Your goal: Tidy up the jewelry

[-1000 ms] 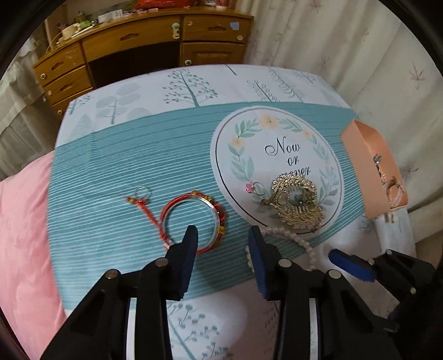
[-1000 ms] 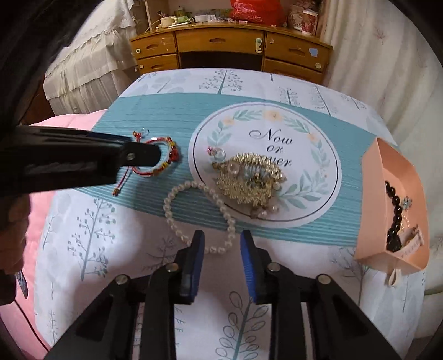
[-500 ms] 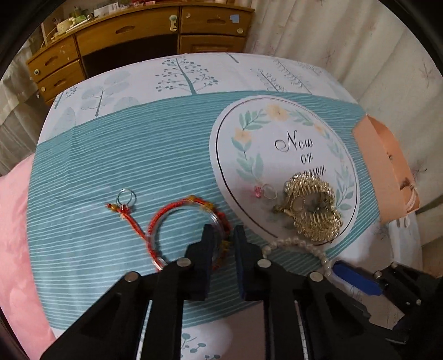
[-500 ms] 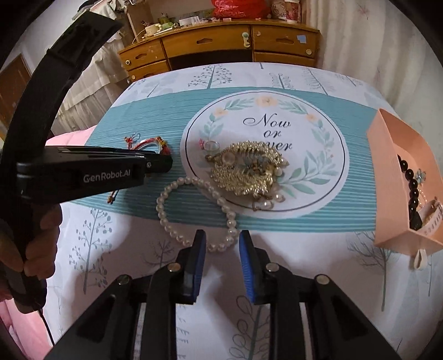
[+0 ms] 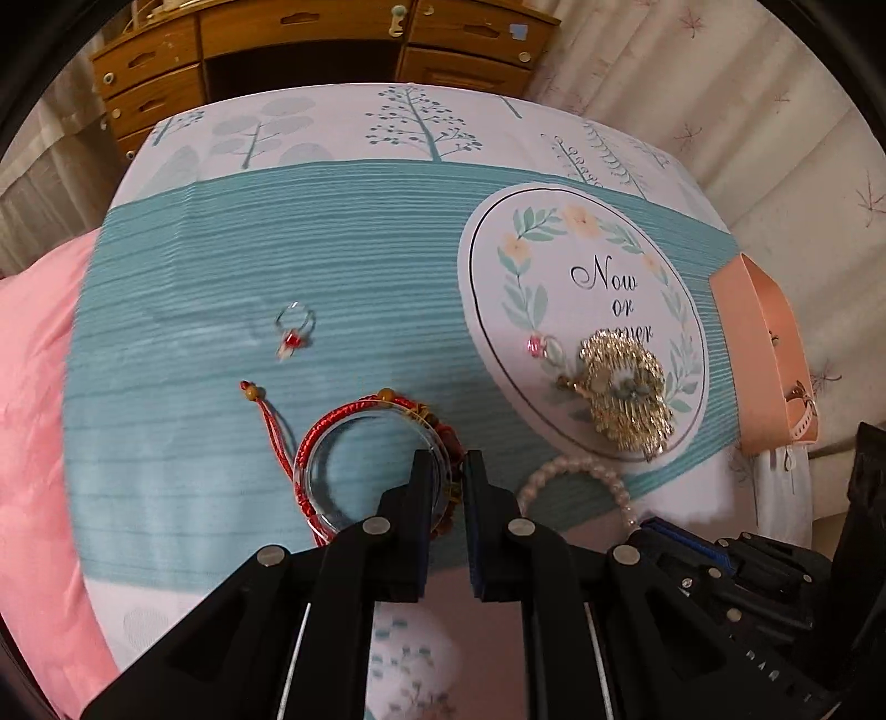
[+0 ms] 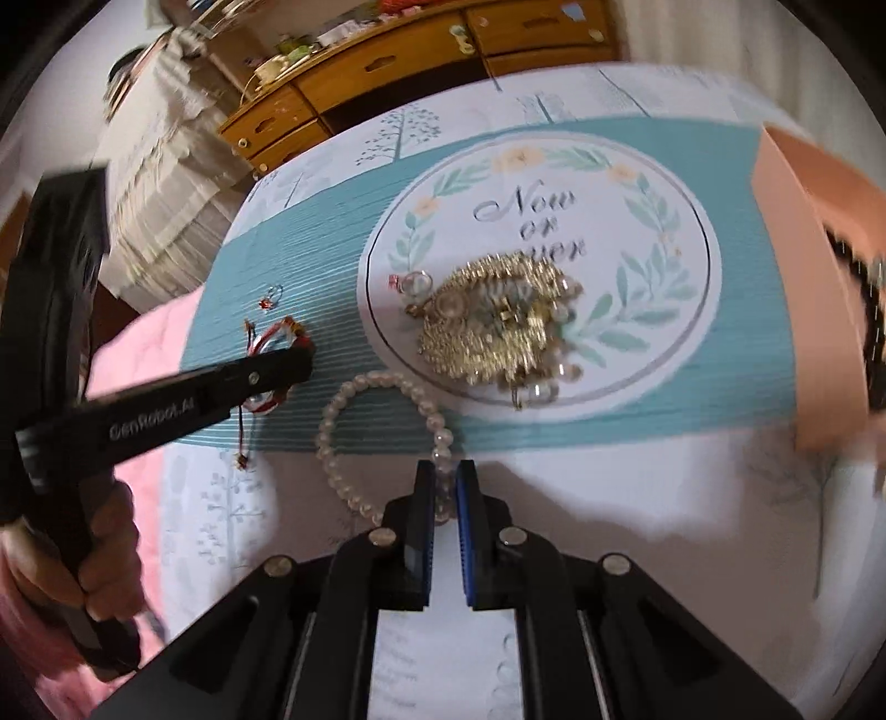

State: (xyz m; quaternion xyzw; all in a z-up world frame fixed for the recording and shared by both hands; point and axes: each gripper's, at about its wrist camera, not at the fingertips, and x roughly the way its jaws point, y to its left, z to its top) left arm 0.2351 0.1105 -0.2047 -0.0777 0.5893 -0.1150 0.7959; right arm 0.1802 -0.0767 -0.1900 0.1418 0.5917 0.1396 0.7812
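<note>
My left gripper (image 5: 447, 471) is shut on the red cord bracelet (image 5: 332, 437) with its clear bangle, over the teal cloth. My right gripper (image 6: 442, 482) is shut on the white pearl bracelet (image 6: 354, 399) at its near side. The gold brooch (image 6: 493, 327) lies on the round "Now or never" print, with a small pink-stone ring (image 5: 540, 349) beside it. Another small ring (image 5: 296, 327) lies on the teal stripes. The peach jewelry box (image 6: 803, 277) stands at the right and holds a black bead string (image 6: 872, 332).
The cloth covers a bed; a pink quilt (image 5: 33, 443) lies at the left. A wooden dresser (image 5: 310, 39) stands behind the bed. Curtains (image 5: 747, 111) hang at the right. The left gripper's handle and the hand (image 6: 105, 531) holding it show in the right wrist view.
Both grippers have closed: the left on the red bracelet, which has shifted away from the small ring, and the right has moved forward and shut on the pearl bracelet.
</note>
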